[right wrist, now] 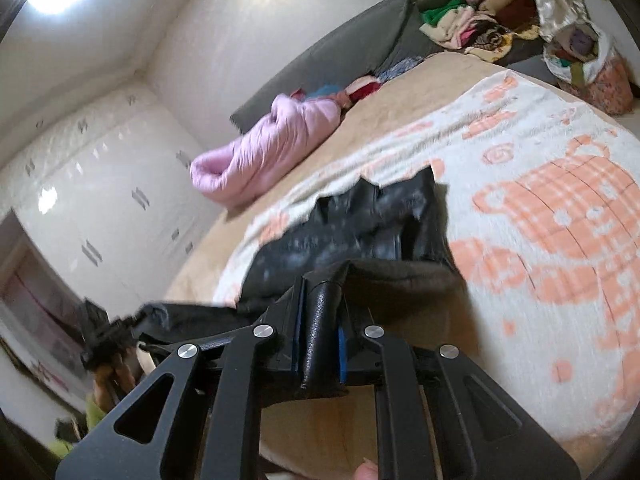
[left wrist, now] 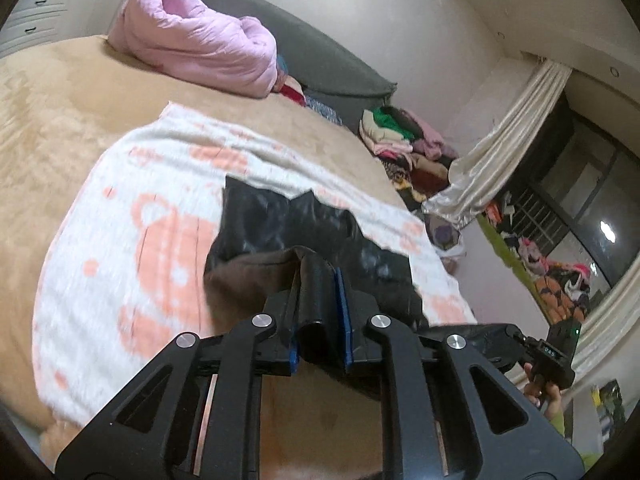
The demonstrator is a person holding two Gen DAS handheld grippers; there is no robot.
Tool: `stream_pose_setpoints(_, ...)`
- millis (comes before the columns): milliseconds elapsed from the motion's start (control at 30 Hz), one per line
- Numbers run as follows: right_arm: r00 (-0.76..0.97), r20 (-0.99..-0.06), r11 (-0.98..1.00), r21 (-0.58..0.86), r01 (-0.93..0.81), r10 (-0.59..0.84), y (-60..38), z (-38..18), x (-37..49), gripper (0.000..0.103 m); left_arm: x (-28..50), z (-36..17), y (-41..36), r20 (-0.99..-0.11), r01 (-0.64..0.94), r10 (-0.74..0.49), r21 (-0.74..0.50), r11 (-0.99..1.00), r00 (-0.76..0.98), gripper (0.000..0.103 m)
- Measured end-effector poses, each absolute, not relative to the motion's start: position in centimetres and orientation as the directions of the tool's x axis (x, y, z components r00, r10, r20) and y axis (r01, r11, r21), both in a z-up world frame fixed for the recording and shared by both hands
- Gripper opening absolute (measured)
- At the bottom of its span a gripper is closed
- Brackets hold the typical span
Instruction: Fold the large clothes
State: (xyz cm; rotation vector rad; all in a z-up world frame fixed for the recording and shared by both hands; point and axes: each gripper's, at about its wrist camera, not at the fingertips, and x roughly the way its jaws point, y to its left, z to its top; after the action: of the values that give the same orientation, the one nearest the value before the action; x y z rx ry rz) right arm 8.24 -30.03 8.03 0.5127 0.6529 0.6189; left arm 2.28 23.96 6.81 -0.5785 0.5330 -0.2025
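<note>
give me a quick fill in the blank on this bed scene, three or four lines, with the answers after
1. Both tools, the left tool and the right tool, are shut on the ____ garment.
2. The garment lies partly on a white blanket printed with ____ shapes.
3. The rolled-up quilt by the grey headboard is ____ in colour.
4. A pile of clothes sits beside a tied-back ____.

Missing words: black; orange; pink; curtain

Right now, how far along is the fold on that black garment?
Done: the black leather-look garment is spread on the peach-patterned blanket. In hand: left claw and right claw each pinch its near edge, lifted. Left: carrying that edge over to its far edge; no fold is laid yet.
</note>
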Motion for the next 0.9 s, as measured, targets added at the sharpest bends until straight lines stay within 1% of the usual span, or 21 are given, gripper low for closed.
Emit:
stream_pose_setpoints(167,0.645,-0.385,0.693,0.644,-0.324,0.660,-29.3,9.0,11.7,0.012,5.5,7.9,24.3,-0.422,0.017,-0.311,-0.571,0.821,0.852,0.011)
stream_pose_setpoints(367,0.656,-0.391,0.690,0.667,-0.281,0.645,-28.9,9.3,14.9,0.014,8.4,8.6,24.3,-0.440,-0.003,-0.276,-0.535,0.845,0.855,0.011)
stream_pose_setpoints(533,0.655,-0.413,0.692,0.681,-0.238,0.633,-28.2,9.2,18.3,0.014,11.0,8.7,24.3,-0.459,-0.028,-0.248,-0.515,0.857,0.853,0.011)
stream_pose_setpoints(700,0.651,-0.455,0.713,0.673,-0.195,0.608,-27.5,8.7,21.6,0.015,13.8,8.3,24.3,-0.484,-0.059,-0.209,-0.481,0.875,0.850,0.013)
stream_pose_setpoints(900,0.637,-0.508,0.741,0.653,-0.155,0.580,-26.6,7.7,24.5,0.016,17.0,7.2,24.7,-0.512,-0.078,-0.197,-0.467,0.881,0.836,0.013)
